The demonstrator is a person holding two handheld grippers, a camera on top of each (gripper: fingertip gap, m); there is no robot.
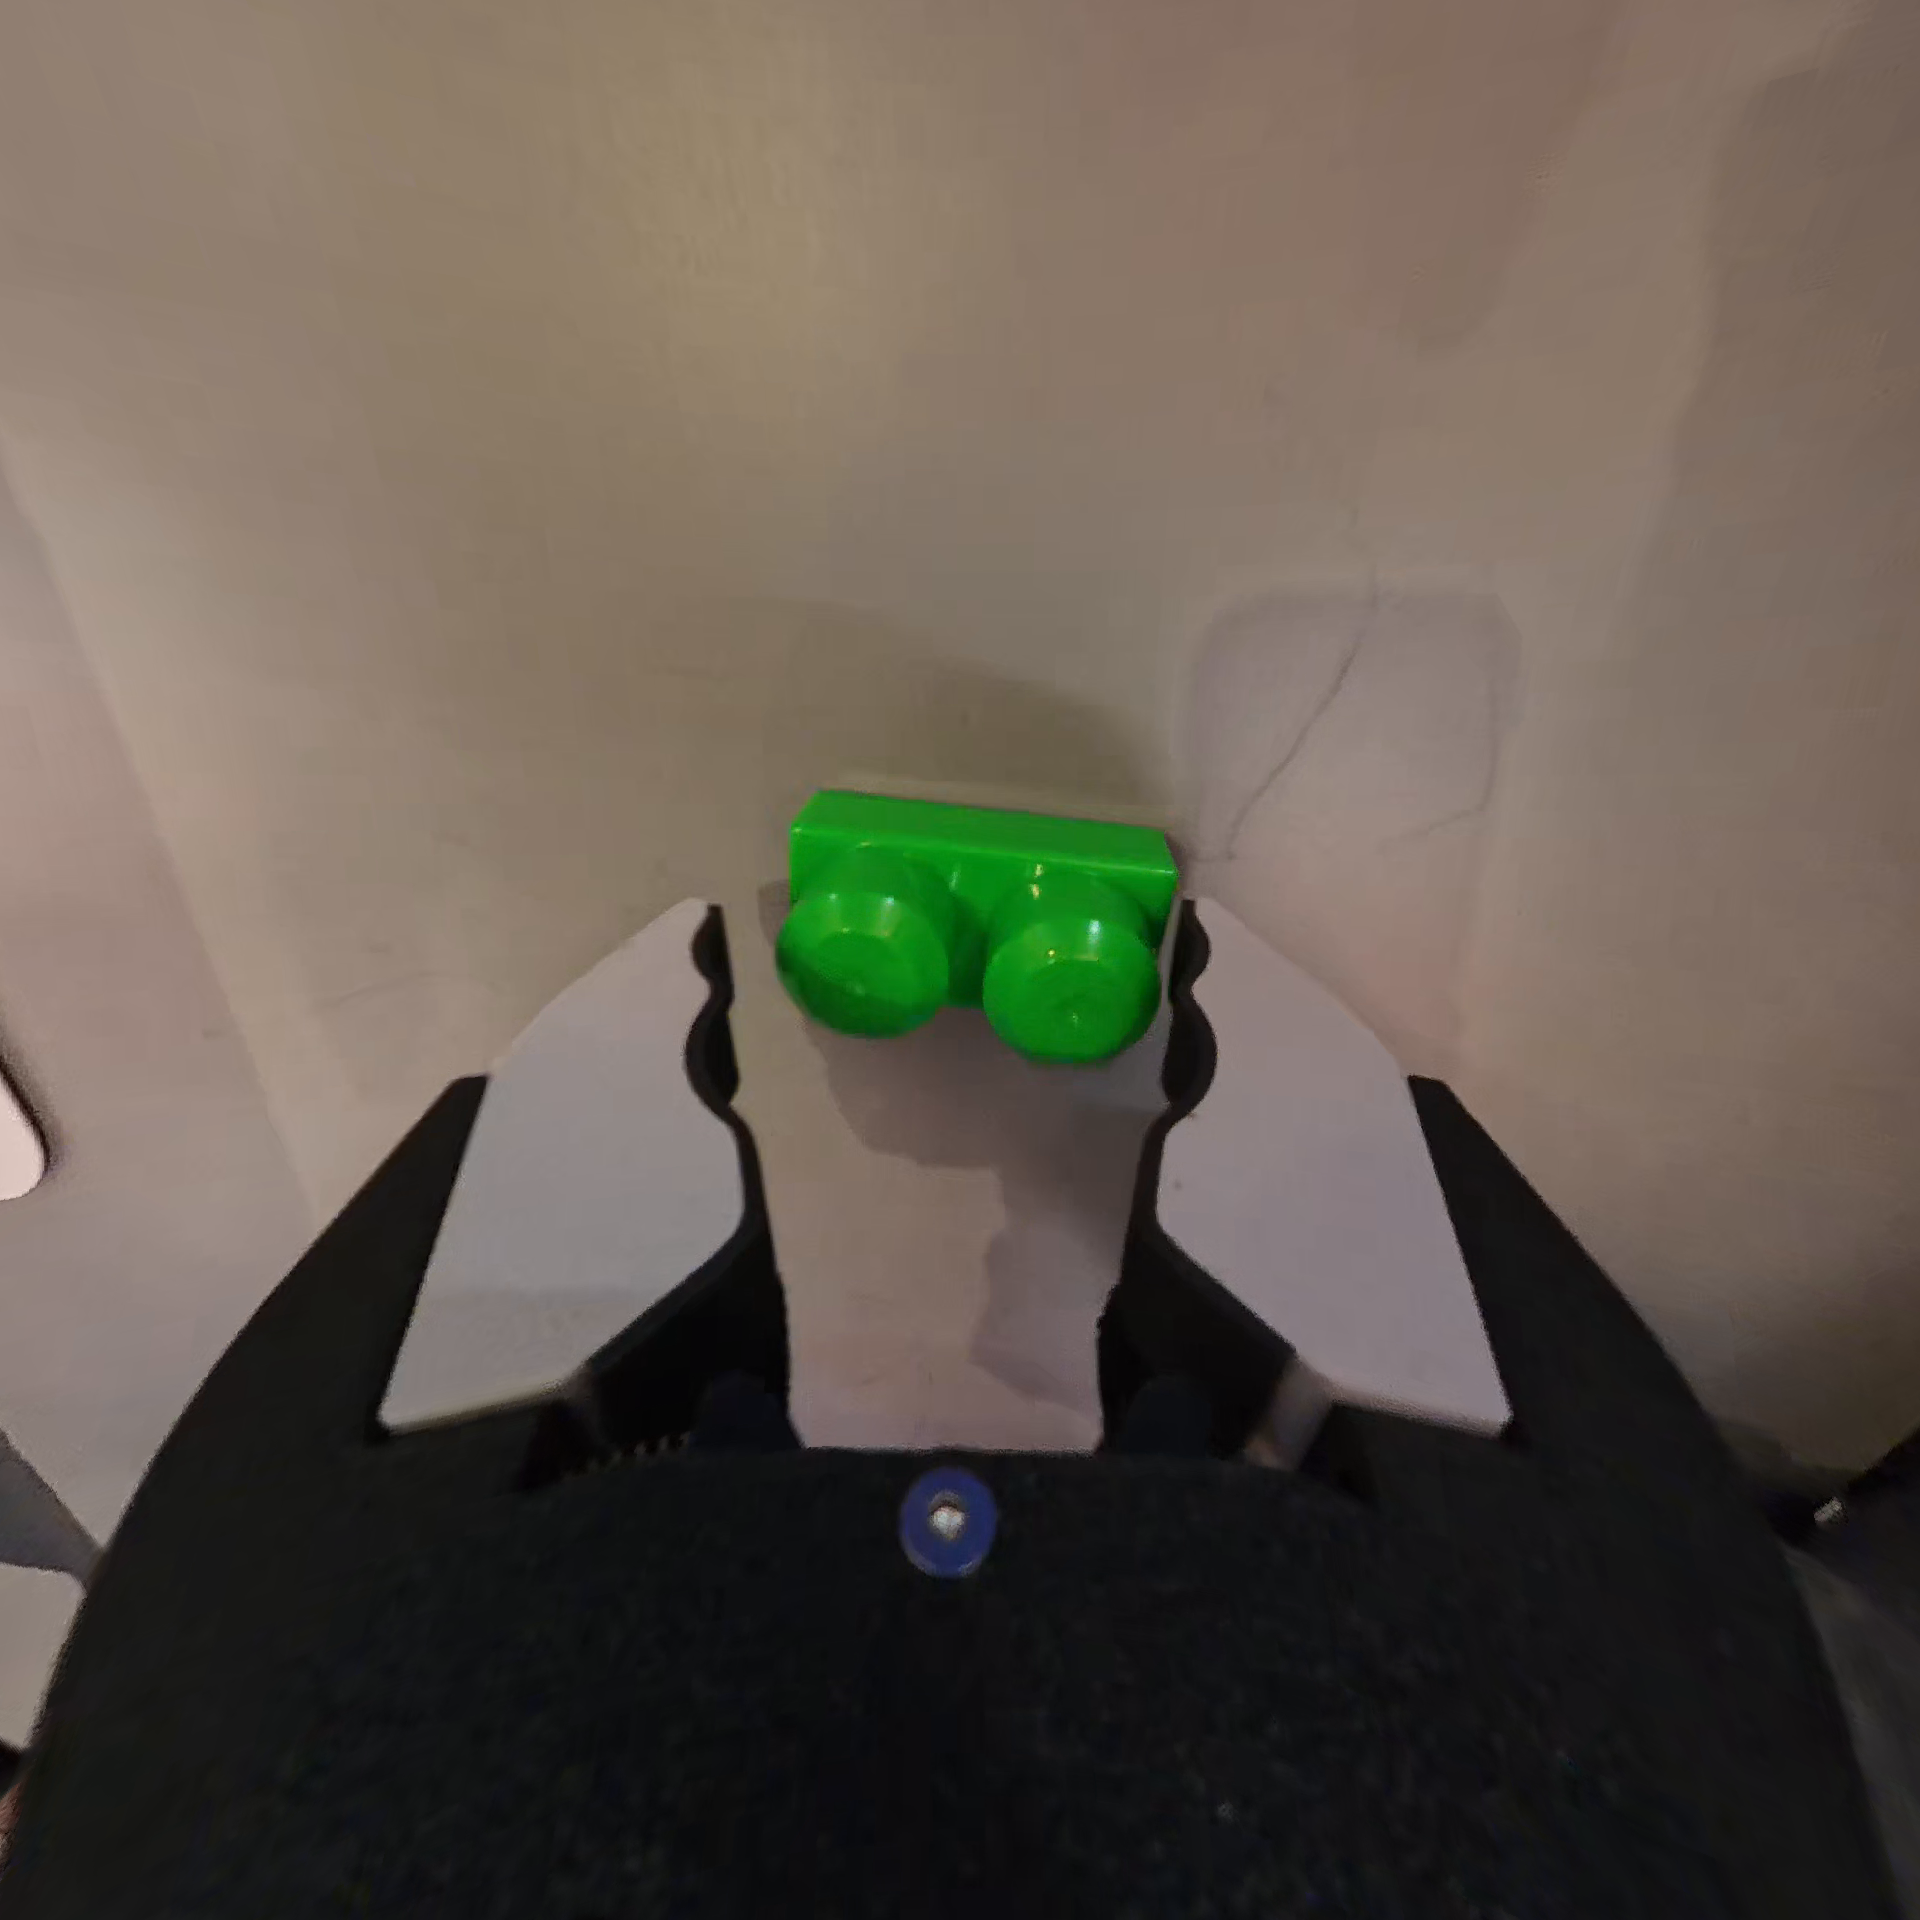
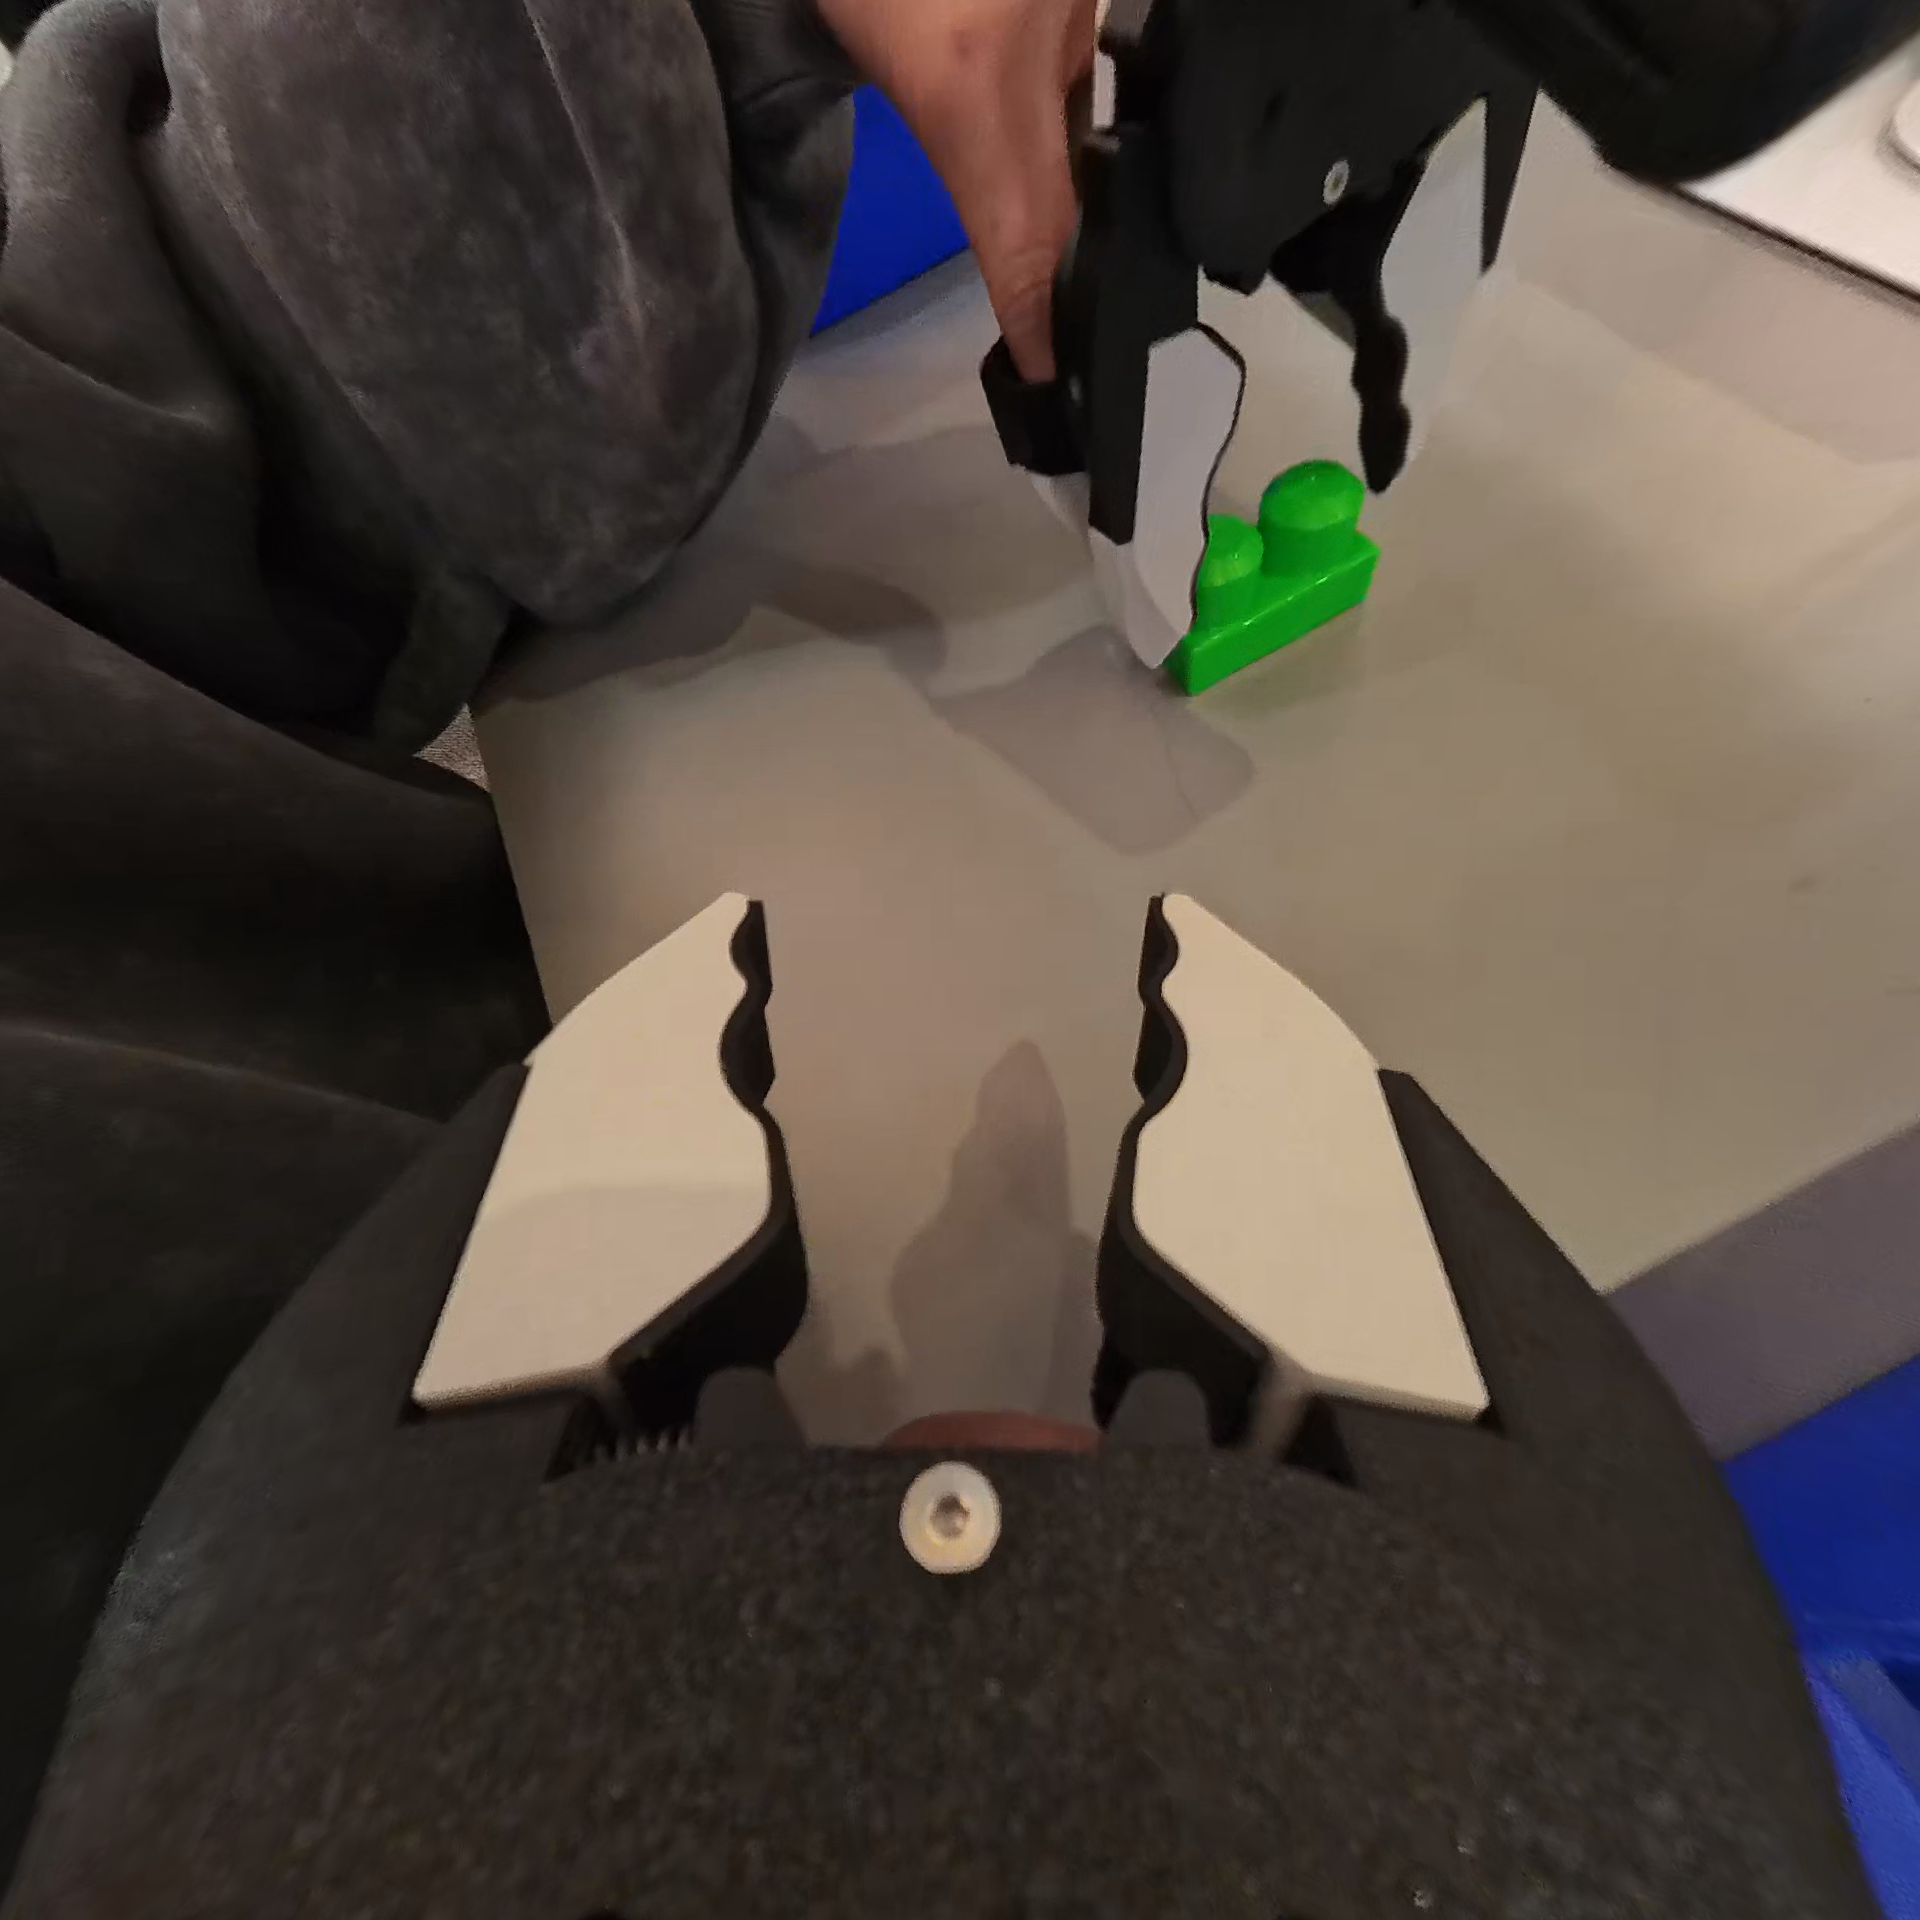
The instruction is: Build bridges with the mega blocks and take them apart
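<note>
A glossy green two-stud mega block [image 1: 971, 914] of smooth plastic, a flat slab with two round domed pegs, rests on the matte grey desk [image 2: 1455, 935], well in from the desk's edges. The left gripper [image 1: 954, 925] points steeply down over it, its jaws spread wider than the block, one wavy black rubber-lined finger at each short end; whether the near finger touches the block I cannot tell, and nothing is clamped. Its fingers [image 2: 1153, 540] are pale flat plates on a rough black body. A hand [image 2: 997, 177] in a dark fuzzy sleeve [image 2: 416, 312] grips its handle from above. The right gripper [image 2: 954, 925] hovers low near the desk's near edge, its jaws parted and empty.
</note>
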